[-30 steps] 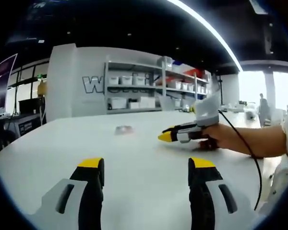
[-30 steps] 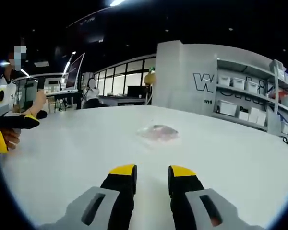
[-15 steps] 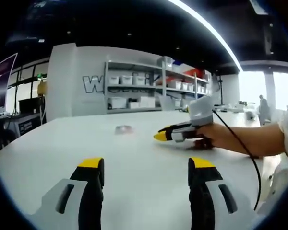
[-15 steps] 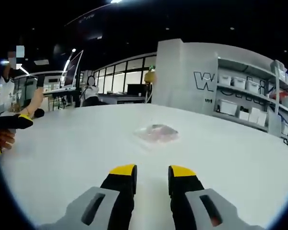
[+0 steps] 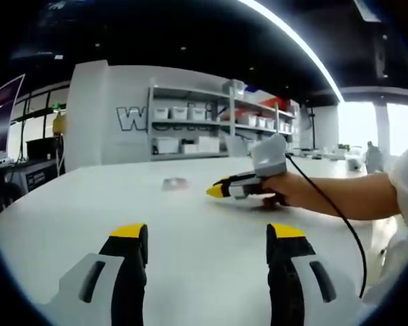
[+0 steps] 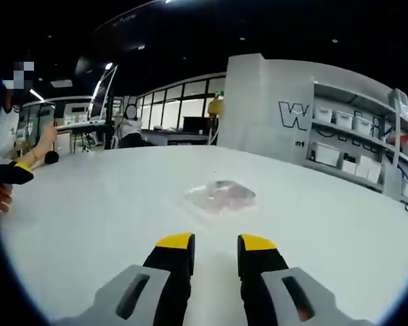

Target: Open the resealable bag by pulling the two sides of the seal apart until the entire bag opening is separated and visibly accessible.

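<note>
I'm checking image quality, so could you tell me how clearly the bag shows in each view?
Left gripper view: the bag is a small, blurry patch far across the table. Right gripper view: the bag is nearer, pale and see-through against the white table, edges soft, seal not discernible.

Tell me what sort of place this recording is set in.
Probably a lab or workshop in an open-plan office: a large white table, metal shelving stocked with white storage bins, a glass-walled area behind, and a person seated at a desk.

White table [image 5: 190,231]; shelving [image 5: 217,125] holds apparently white bins.
</note>
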A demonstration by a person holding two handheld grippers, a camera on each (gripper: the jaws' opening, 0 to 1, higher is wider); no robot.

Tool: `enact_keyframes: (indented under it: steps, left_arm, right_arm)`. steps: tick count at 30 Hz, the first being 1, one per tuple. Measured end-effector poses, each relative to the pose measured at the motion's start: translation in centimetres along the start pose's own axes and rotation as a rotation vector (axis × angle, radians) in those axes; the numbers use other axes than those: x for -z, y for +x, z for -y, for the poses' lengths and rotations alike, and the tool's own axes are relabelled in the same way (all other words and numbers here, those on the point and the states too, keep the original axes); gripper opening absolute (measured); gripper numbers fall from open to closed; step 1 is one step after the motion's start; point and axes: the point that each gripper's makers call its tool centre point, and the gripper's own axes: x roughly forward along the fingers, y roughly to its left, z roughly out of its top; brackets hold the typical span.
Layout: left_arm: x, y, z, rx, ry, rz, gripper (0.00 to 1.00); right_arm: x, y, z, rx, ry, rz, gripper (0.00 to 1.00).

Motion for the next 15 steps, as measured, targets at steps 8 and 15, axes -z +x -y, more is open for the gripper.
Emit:
enact_keyframes:
  steps: [8, 15]
  left_arm:
    - [0.2, 0.1, 0.1, 0.002, -0.003, -0.001, 0.71]
    - [0.5, 0.1, 0.3, 0.005, -0.005, -0.001, 0.71]
  right_arm:
    - [0.1, 0.9, -0.2, -0.009, -0.016, -0.005, 0.23]
    - [0.1, 1.6, -0.1, -0.011, -0.02, -0.006, 0.22]
